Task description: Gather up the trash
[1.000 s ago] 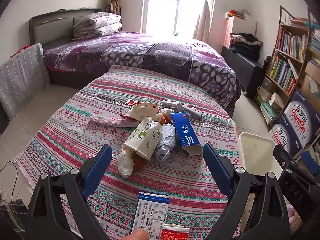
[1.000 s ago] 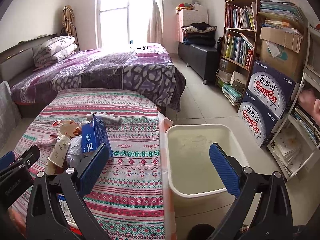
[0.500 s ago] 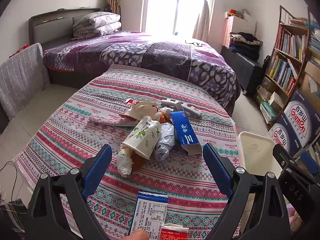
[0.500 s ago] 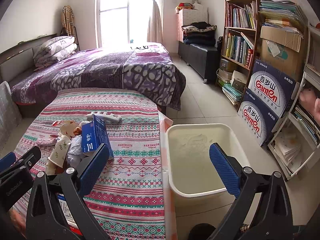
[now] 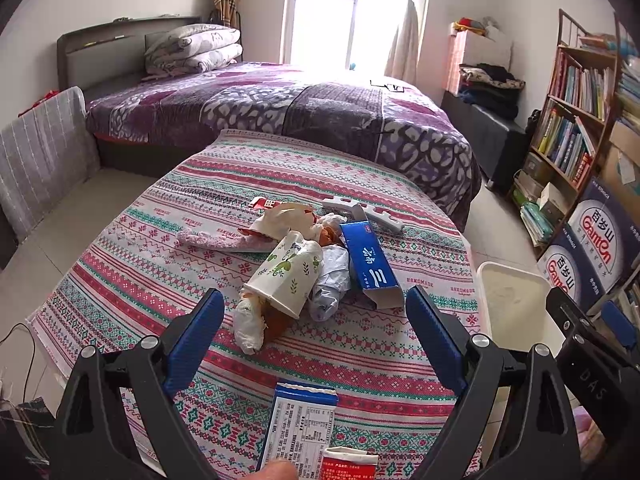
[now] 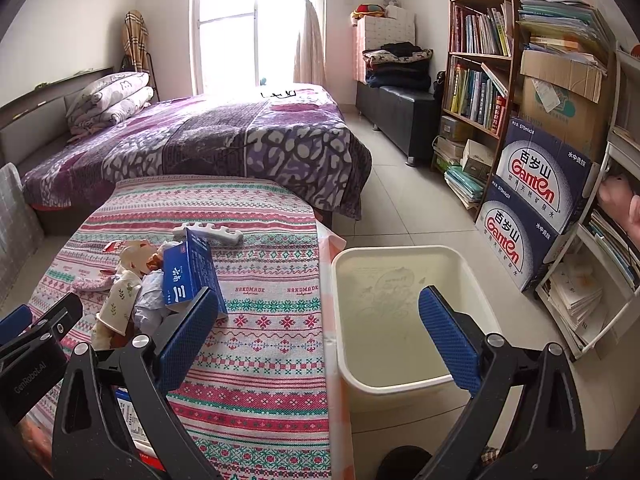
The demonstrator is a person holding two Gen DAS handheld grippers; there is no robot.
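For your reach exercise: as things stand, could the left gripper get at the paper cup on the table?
Probably yes. The left gripper is open, the cup lies just ahead between the jaws, nothing covers it, though trash crowds both its sides.

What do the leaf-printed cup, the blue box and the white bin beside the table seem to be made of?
Leaf-printed cup: likely paper, matte, its wall dented and rim bent. Blue box: thin printed cardboard, slightly glossy, with an open end flap. White bin: probably moulded plastic, smooth with a rounded rim and scuffed inside.

A pink-and-teal striped tablecloth point(image 5: 168, 264), a blue carton point(image 5: 370, 266), a leaf-printed white cup point(image 5: 286, 278), a cream bin point(image 6: 404, 384).
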